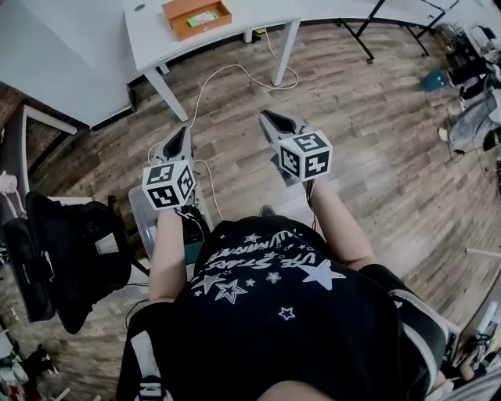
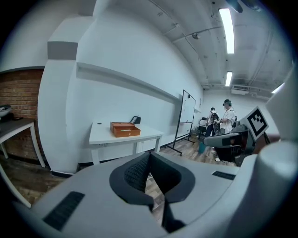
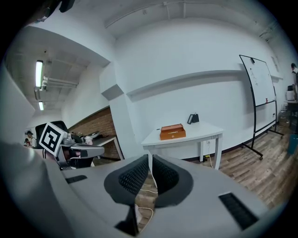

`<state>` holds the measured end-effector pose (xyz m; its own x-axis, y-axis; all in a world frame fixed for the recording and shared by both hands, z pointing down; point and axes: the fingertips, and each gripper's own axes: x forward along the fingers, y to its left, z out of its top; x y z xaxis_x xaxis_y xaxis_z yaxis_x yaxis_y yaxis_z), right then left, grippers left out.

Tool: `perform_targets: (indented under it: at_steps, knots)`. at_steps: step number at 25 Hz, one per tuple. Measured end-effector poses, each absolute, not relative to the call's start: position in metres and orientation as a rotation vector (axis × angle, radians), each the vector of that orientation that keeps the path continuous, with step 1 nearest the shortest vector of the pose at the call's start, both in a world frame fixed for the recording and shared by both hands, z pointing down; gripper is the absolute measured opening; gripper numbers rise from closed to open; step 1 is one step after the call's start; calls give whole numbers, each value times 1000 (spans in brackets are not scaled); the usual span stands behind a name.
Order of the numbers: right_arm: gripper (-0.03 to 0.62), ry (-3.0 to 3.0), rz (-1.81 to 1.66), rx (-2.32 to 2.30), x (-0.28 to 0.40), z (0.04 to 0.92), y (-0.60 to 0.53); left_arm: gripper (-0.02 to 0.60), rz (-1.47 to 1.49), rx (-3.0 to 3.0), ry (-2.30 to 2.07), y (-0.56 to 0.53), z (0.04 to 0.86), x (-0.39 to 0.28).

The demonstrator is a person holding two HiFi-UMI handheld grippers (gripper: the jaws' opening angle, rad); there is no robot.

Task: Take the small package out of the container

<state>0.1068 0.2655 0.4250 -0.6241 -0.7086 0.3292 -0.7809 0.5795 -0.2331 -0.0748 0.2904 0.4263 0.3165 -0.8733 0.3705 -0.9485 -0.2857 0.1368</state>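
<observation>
Orange container (image 1: 182, 32) holds a small, indistinct package (image 1: 203, 17).

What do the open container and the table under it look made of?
Container: likely wood or wood-look board, matte orange-brown, thick flat walls. Table: smooth white top, probably laminate or painted board; its slim white legs may be painted metal, though that's unclear.

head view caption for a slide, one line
Left gripper and right gripper, shut and empty, point toward a white table with an orange box.
</observation>
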Motion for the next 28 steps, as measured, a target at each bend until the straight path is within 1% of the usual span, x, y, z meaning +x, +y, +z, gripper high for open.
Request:
perform_targets:
  at_steps: [10, 15, 21, 28]
  knots:
    - [58, -2628, 566, 1282, 176, 430, 225, 20, 339, 2233, -1685, 256, 426, -27]
    - [58, -2632, 569, 1260, 193, 437, 198, 20, 292, 2196, -1753, 236, 419, -21]
    - [60, -2624, 582, 1215, 177, 450, 152, 20, 307, 2195, -1765, 187, 423, -35]
    - [60, -2562, 606, 1303, 151, 469, 58, 20, 297, 2215, -1679, 82, 449, -67]
